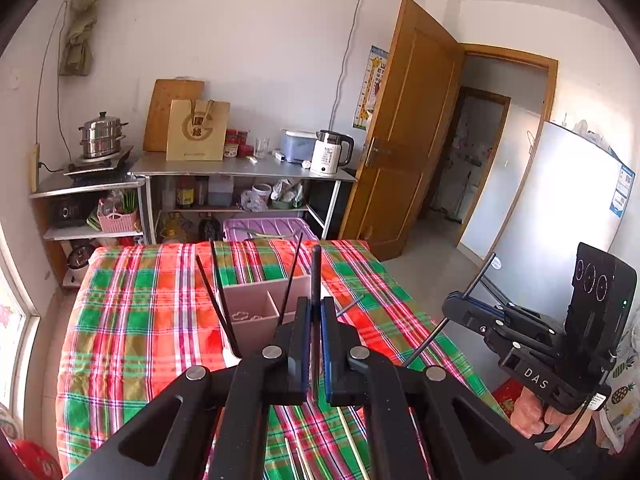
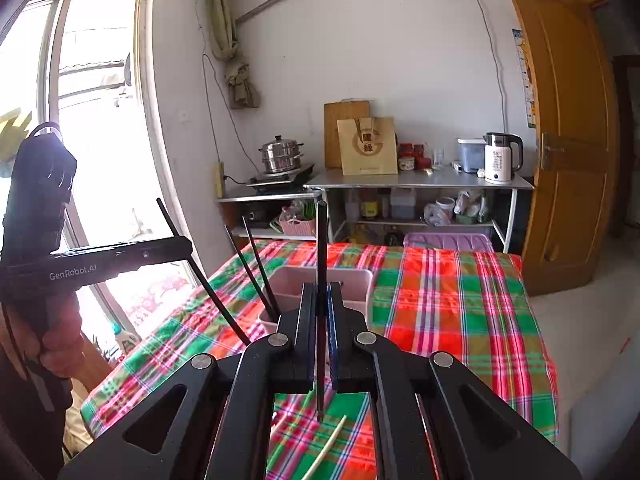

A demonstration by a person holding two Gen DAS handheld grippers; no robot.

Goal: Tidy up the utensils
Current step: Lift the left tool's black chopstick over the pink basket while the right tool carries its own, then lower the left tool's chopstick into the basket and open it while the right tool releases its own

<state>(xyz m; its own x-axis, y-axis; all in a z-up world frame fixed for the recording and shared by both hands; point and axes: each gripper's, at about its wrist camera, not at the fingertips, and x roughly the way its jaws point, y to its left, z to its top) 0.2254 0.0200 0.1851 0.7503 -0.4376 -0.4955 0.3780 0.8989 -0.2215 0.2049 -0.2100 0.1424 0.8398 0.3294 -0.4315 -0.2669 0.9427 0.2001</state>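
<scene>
A pink divided utensil holder (image 1: pixel 256 308) (image 2: pixel 352 280) stands on the plaid tablecloth with black chopsticks (image 1: pixel 218 300) (image 2: pixel 256 268) leaning in it. My left gripper (image 1: pixel 316 308) is shut on a black chopstick (image 1: pixel 316 272), held upright above the table just in front of the holder. My right gripper (image 2: pixel 321 292) is shut on another black chopstick (image 2: pixel 321 248), also upright; in the left wrist view it (image 1: pixel 460 304) is at the right, off the table edge. Pale chopsticks (image 1: pixel 352 444) (image 2: pixel 326 448) lie on the cloth below the grippers.
The plaid-covered table (image 1: pixel 132 320) (image 2: pixel 460 312) fills the middle. Behind it are metal shelves (image 1: pixel 240 168) with a kettle (image 1: pixel 330 152), a steamer pot (image 1: pixel 102 136) and a paper bag. A wooden door (image 1: pixel 408 120) stands open at right, a window (image 2: pixel 80 120) at left.
</scene>
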